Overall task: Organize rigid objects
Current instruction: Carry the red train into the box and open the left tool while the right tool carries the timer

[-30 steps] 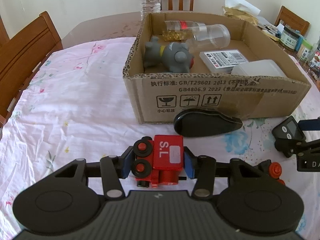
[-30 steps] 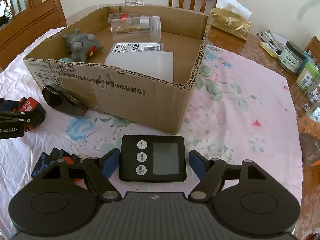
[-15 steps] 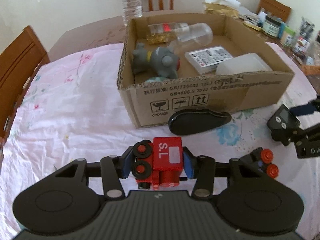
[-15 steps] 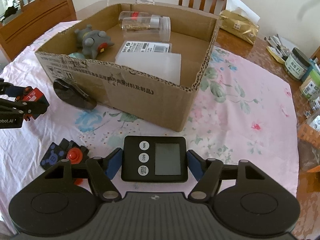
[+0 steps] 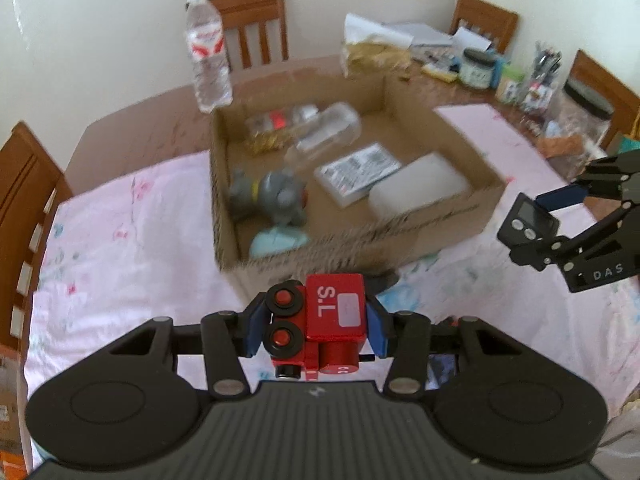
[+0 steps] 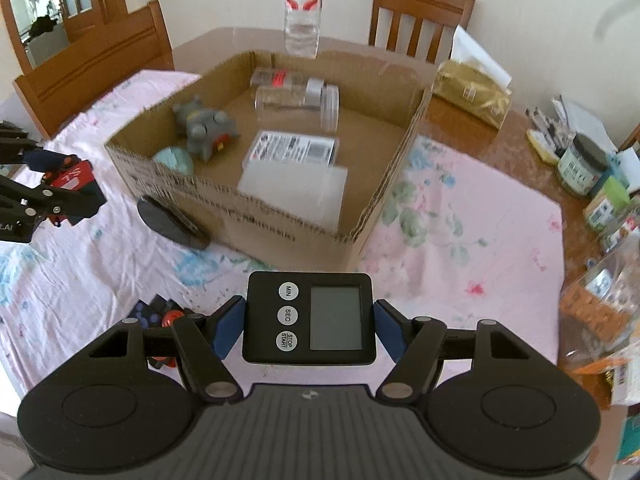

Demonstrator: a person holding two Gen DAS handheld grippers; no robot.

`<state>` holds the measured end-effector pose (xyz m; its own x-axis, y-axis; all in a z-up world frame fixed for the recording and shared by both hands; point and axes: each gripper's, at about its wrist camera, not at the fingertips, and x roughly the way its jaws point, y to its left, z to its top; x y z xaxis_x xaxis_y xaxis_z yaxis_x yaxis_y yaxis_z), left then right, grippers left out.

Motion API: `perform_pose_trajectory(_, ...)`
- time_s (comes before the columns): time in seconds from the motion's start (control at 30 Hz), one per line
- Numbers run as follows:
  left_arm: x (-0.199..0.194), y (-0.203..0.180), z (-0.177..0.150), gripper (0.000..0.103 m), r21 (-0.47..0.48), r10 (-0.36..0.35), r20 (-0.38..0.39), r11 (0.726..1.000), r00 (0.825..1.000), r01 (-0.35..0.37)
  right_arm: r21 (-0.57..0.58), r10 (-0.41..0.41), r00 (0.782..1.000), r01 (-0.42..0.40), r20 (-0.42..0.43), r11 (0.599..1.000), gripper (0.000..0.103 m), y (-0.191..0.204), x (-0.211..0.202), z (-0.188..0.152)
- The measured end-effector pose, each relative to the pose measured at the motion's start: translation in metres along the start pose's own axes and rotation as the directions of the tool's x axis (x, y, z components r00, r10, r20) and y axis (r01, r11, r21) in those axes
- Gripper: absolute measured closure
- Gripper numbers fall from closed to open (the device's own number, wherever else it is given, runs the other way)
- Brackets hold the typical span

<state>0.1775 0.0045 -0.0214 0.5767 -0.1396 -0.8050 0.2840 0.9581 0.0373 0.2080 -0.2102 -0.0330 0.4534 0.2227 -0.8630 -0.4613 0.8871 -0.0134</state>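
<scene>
Gripping the red toy train (image 5: 328, 328) in my left gripper (image 5: 316, 332), I hover above the tablecloth (image 5: 120, 248) before the cardboard box (image 5: 400, 236); my right gripper (image 6: 308, 320) clamps the black timer (image 6: 310, 318), raised near the box's front corner.

Both cams ride on the grippers and look forward along the fingers, angled down at the cardboard box (image 5: 436, 216) from above its near wall. The left wrist view sits off the box's left front corner, close enough that the box fills the middle, with the water bottle (image 5: 207, 52) standing behind it. The right wrist view hangs off the box's right front corner (image 6: 360, 236), about as near, same bottle (image 6: 303, 8) behind. They share the whole box interior. Each also catches the other: the right gripper (image 5: 532, 222) at the right edge, the left gripper (image 6: 66, 178) at the left edge.
</scene>
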Motion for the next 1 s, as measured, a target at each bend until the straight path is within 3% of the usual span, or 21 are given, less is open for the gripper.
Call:
perform_pose_trajectory(0.33,0.009,-0.007,0.055,0.055,0.006,-0.044,0.114,0.999,0.993,0.043,-0.04,-0.004,0.996,0.007,0.084,0.999,0.029,-0.014,-0.031,0.034)
perform_pose_trajectory(0.57,0.057,-0.007,0.069,0.055,-0.085,-0.061,0.074,0.994,0.995,0.067,-0.047,0.0,0.993,0.006,0.118,0.999,0.029,-0.017,-0.026,0.055)
perform_pose_trajectory(0.87,0.085,-0.006,0.059,0.053,-0.205,-0.094,0.033,0.974,0.995,0.099,-0.049,0.006,0.993,-0.001,0.118,0.999,0.029,-0.019,-0.019,0.064)
perform_pose_trajectory(0.9,0.086,-0.006,0.058,0.05,-0.219,-0.093,0.031,0.971,0.995,0.097,-0.049,0.007,0.993,-0.001,0.117,0.999,0.029,-0.018,-0.018,0.064)
perform_pose_trajectory(0.97,0.084,-0.005,0.056,0.019,-0.236,-0.081,0.042,0.968,0.996,0.089,-0.049,0.01,0.993,-0.004,0.114,0.999,0.029,-0.019,-0.016,0.066)
perform_pose_trajectory(1.0,0.08,-0.006,0.055,0.015,-0.235,-0.071,0.067,0.968,0.995,0.085,-0.05,0.01,0.993,-0.005,0.113,0.999,0.029,-0.019,-0.015,0.067)
